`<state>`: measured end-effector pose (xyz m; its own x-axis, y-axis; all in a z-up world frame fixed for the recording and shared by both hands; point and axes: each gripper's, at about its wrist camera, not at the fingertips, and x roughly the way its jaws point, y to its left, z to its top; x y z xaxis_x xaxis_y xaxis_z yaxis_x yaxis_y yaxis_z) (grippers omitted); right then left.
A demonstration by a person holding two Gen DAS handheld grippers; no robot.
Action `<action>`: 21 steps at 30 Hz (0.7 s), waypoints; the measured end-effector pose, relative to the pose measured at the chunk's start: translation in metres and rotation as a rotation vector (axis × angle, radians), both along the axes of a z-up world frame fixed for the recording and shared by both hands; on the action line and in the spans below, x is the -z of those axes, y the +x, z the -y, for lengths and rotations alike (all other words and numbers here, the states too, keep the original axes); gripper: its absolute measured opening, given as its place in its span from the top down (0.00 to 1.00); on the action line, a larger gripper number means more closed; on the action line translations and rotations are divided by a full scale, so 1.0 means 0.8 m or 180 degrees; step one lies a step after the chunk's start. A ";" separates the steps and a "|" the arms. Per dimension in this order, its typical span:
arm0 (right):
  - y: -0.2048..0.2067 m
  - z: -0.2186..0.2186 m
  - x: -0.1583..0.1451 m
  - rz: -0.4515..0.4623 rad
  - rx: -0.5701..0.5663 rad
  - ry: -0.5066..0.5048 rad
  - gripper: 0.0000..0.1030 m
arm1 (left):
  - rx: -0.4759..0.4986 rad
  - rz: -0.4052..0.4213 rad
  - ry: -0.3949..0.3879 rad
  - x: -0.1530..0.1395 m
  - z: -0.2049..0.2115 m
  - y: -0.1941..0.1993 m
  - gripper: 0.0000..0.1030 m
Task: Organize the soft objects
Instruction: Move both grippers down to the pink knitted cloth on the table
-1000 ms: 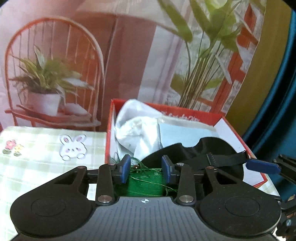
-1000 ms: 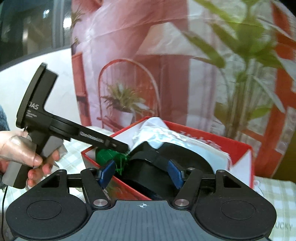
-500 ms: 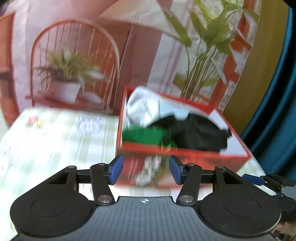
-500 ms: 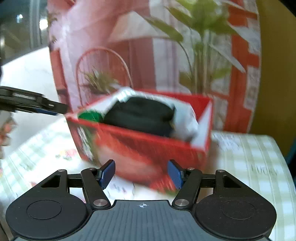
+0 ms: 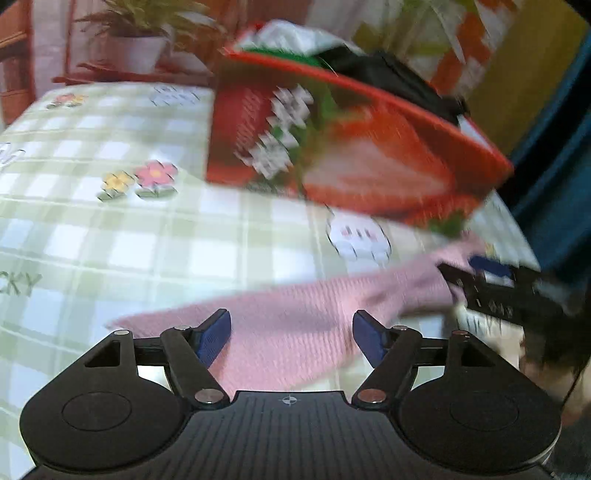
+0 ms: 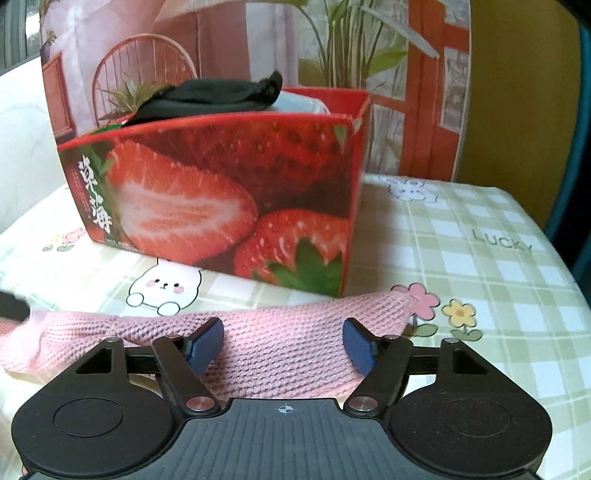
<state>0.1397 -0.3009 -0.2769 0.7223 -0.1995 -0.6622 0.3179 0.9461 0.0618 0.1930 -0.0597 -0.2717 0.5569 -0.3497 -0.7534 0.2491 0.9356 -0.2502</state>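
Left wrist view is motion-blurred; it alone shows the other tool: right gripper [image 5: 491, 280] enters at the right edge, low over the far end of the pink knitted cloth [image 5: 295, 325]. Whether that tool touches the cloth there, can't tell from the blur. Right wrist view is sharp and alone shows the box print clearly: cut strawberries plus Chinese characters. It also shows a dark blurred shape at its left edge on the cloth's end, not identifiable.

Container: red strawberry box [image 6: 221, 192] stands on the green-checked tablecloth [image 6: 480, 258], open top. Inside, heaped above the rim: black fabric item [image 6: 214, 96], a pale blue item [image 6: 299, 105] behind it, a bit of green fabric [image 5: 284, 53] at one corner, and white fabric [image 5: 291, 31] visible only from the left view.

Task item: the pink knitted cloth lies flat on the tablecloth just in front of the box, stretched lengthwise across both views, outside the box.

Left gripper [image 5: 291, 338]: fingers spread wide, holding nothing, low over the cloth's middle, blue pads straddling it.

Right gripper [image 6: 282, 347], own view: fingers equally wide apart, nothing clamped, pads either side of the cloth. Contact with the cloth can't be told.
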 end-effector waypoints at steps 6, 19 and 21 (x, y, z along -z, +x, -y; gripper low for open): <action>0.002 0.000 0.008 -0.0006 0.0018 0.0029 0.30 | 0.0030 0.0009 0.0134 0.011 0.008 -0.004 0.27; -0.005 -0.005 0.015 0.0091 0.0041 -0.0028 0.28 | 0.0015 0.0157 0.0240 0.013 0.012 0.000 0.26; -0.006 -0.004 0.015 0.0095 0.0043 -0.0024 0.28 | 0.0021 0.0166 0.0247 0.014 0.013 0.000 0.25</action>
<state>0.1353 -0.2975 -0.2887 0.7390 -0.2143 -0.6387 0.3289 0.9422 0.0643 0.1926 -0.0699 -0.2830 0.5941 -0.2953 -0.7482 0.2661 0.9500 -0.1636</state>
